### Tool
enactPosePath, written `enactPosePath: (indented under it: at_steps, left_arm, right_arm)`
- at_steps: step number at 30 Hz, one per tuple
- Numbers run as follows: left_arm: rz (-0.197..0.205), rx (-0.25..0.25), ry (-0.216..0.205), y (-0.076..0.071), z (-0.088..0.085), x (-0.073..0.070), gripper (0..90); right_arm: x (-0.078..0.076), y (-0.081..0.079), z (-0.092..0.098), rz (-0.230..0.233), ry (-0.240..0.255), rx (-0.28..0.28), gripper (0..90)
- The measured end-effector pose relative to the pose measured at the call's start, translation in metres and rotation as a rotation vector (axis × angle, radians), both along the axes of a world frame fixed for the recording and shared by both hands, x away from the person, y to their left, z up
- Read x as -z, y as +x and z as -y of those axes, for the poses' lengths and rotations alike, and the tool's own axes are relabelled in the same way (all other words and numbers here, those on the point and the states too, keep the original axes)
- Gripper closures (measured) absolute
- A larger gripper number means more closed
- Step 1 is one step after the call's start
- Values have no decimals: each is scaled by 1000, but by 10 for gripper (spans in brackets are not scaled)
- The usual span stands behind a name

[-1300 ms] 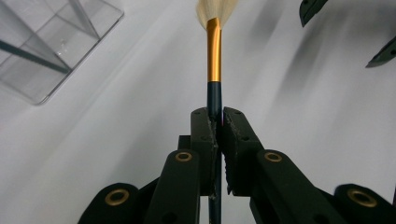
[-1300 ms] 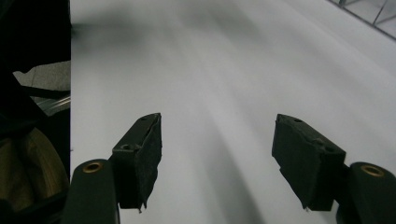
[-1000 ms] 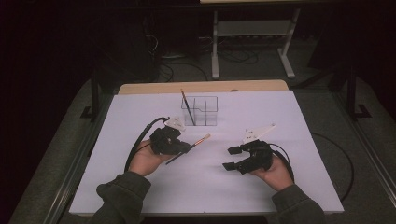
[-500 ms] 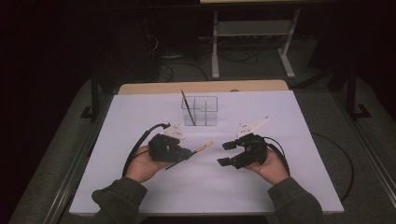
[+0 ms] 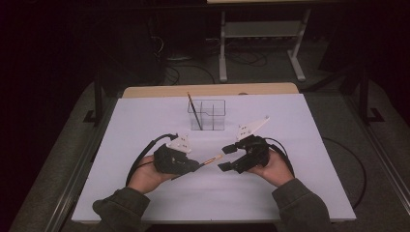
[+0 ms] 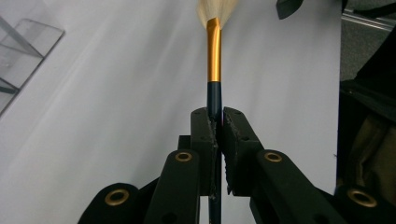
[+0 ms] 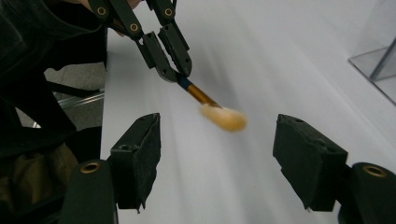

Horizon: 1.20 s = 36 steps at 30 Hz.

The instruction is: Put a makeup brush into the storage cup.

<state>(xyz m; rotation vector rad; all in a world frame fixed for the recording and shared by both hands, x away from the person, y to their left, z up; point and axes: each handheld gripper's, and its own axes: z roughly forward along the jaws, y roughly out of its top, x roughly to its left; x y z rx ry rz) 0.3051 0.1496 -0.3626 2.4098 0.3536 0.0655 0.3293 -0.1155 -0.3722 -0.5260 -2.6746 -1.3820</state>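
Your left gripper (image 6: 215, 122) pinches the brush (image 6: 214, 56) by its dark handle, just short of the right gripper (image 7: 224, 158), whose jaws gape empty. Probably a handover: feed the gold ferrule between them, close, then release.

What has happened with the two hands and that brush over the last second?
The right gripper has moved forward and inward, toward the brush and the left gripper, its jaws open and now close to the bristle tip. The left gripper has drifted slightly forward, still clamped on the brush handle. The clear organizer and the dark brush standing in it have not moved.
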Motion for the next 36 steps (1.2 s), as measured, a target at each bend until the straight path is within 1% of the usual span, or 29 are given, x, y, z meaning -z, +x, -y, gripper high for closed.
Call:
enactPosePath:
  at_steps: [6, 8, 9, 11, 12, 14, 18, 23, 24, 25, 27, 29, 32, 34, 36]
  left_arm:
    - [-3, 26, -2, -3, 2, -1, 833]
    - [-5, 36, 2, -3, 3, -2, 833]
    - [-6, 41, 2, -3, 4, -1, 833]
    - [-7, 50, 11, -4, 6, -1, 833]
    - [-10, 54, 10, -4, 7, -1, 832]
    - [-8, 63, 11, -4, 9, -1, 833]
    - [-13, 81, 8, -5, 12, -2, 833]
    - [-10, 100, 12, -5, 15, -2, 833]
    - [-13, 103, 8, -6, 16, -2, 833]
    - [-12, 105, 7, -6, 16, -2, 833]
    - [-13, 108, 5, -6, 16, -3, 833]
    - [-10, 105, 13, -6, 16, -4, 834]
    - [-11, 105, 5, -5, 15, -5, 834]
    - [-13, 111, 7, -6, 16, -4, 834]
    - [-12, 114, 6, -6, 17, -4, 833]
  right_arm:
    - [0, 3, -5, -5, 3, -19, 319]
    - [0, 2, -8, -2, 3, -32, 343]
    - [0, 3, -9, 9, -2, -46, 354]
    - [1, 2, -11, 13, -4, -57, 367]
    - [1, 2, -11, 15, -12, -60, 386]
    - [2, 2, -12, 19, -10, -73, 403]
    - [3, 2, -14, -2, -11, -86, 442]
    - [6, 3, -15, -21, -12, -124, 524]
    - [5, 3, -15, -19, -13, -127, 539]
    - [5, 2, -15, -20, -9, -132, 584]
    - [5, 2, -15, -20, 11, -145, 604]
    - [5, 2, -15, -26, 16, -161, 645]
    - [6, 3, -16, -42, 12, -168, 662]
    - [7, 3, -16, -43, 7, -177, 680]
    - [7, 3, -16, -46, 15, -183, 709]
